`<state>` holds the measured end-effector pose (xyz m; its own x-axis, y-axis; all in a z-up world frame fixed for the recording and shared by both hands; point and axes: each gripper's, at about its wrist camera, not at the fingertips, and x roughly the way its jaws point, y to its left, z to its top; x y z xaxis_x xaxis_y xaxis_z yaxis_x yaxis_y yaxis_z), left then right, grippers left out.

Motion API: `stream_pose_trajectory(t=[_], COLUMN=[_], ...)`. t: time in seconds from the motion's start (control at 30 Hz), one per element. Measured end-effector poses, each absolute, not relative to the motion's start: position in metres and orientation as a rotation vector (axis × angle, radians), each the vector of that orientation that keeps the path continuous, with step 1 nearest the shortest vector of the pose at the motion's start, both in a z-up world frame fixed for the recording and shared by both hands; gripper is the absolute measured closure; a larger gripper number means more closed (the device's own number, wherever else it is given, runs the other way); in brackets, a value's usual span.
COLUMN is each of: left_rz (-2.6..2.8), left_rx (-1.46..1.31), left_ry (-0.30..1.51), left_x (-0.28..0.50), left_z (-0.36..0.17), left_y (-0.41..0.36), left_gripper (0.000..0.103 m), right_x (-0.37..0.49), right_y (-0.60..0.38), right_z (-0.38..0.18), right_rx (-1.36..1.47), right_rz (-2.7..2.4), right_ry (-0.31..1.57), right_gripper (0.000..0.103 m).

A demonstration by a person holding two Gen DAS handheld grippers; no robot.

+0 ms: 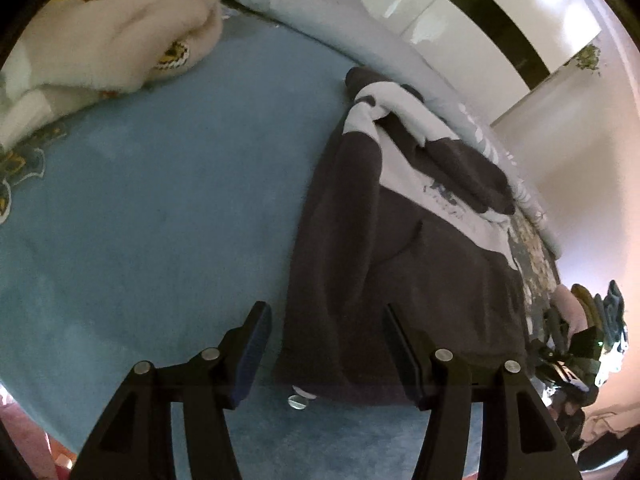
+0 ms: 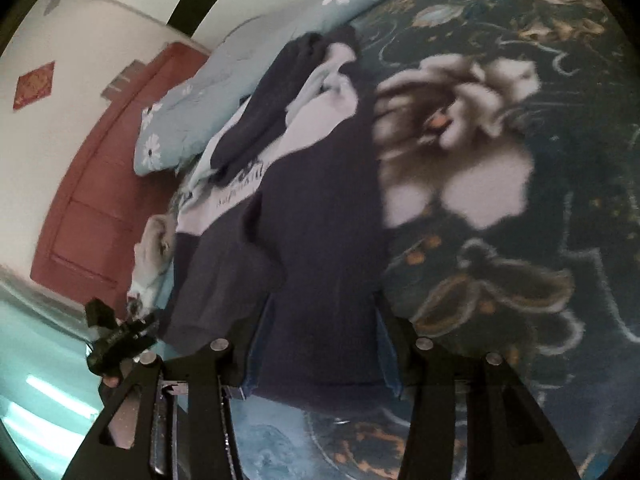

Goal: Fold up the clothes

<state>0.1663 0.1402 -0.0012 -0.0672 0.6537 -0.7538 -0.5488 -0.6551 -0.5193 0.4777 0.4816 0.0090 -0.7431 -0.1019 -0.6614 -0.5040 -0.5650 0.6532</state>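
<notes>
Dark navy-and-white fleece sweatshirt [image 1: 400, 248]: lay on blue bed blanket [image 1: 160, 200], soft, limp, light; best gripped at hem. Left gripper [image 1: 326, 344] and right gripper [image 2: 320, 344] fingers apart, straddling hem.

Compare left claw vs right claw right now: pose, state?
Left claw stands open beside the dark garment, its near edge between the fingers, one finger over blue blanket. Right claw is open too, but straddles the garment's hem squarely, floral blanket alongside. Neither has closed on fabric.

White walls [image 2: 80, 40] and a red door [image 2: 100, 200] stand beyond the bed [image 1: 160, 200].
</notes>
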Motion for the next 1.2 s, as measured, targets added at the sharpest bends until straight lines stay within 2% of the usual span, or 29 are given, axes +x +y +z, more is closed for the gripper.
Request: stream_pose_trajectory(t=[0.13, 0.33, 0.7, 0.87, 1.03, 1.07, 1.1, 1.13, 1.17, 1.2], left_rz=[1.770, 1.723, 1.691, 1.651, 1.655, 1.657, 1.671, 1.687, 1.702, 1.718], left_rx=[-1.401, -1.401, -1.373, -1.378, -1.365, -1.361, -1.355, -1.349, -1.342, -1.336], left_ry=[-0.104, -0.118, -0.137, -0.217, -0.217, -0.216, -0.216, -0.216, -0.216, -0.216], left_x=[0.164, 0.159, 0.162, 0.157, 0.158, 0.159, 0.159, 0.158, 0.158, 0.158], left_z=[-0.009, -0.010, -0.007, -0.011, -0.008, -0.007, -0.006, -0.004, -0.003, -0.001], left_y=[0.147, 0.145, 0.146, 0.142, 0.142, 0.142, 0.141, 0.139, 0.138, 0.136], left_gripper=[0.041, 0.041, 0.041, 0.043, 0.043, 0.045, 0.052, 0.057, 0.073, 0.085], right_x=[0.485, 0.506, 0.480, 0.505, 0.500, 0.497, 0.493, 0.490, 0.486, 0.486], right_y=[0.474, 0.465, 0.460, 0.468, 0.472, 0.472, 0.473, 0.473, 0.474, 0.473], right_z=[0.007, 0.004, 0.014, 0.008, -0.007, -0.007, -0.007, -0.006, -0.006, -0.002], right_rx=[-0.998, -1.005, -0.936, -0.815, -0.796, -0.785, -0.774, -0.763, -0.752, -0.758], right_rz=[2.407, 2.406, 2.491, 2.470, 2.406, 2.403, 2.401, 2.399, 2.397, 2.395], right_ry=[1.367, 1.346, 1.407, 1.552, 1.618, 1.634, 1.651, 1.667, 1.684, 1.655], right_gripper=[0.051, 0.054, 0.051, 0.051, 0.053, 0.059, 0.065, 0.077, 0.078, 0.079])
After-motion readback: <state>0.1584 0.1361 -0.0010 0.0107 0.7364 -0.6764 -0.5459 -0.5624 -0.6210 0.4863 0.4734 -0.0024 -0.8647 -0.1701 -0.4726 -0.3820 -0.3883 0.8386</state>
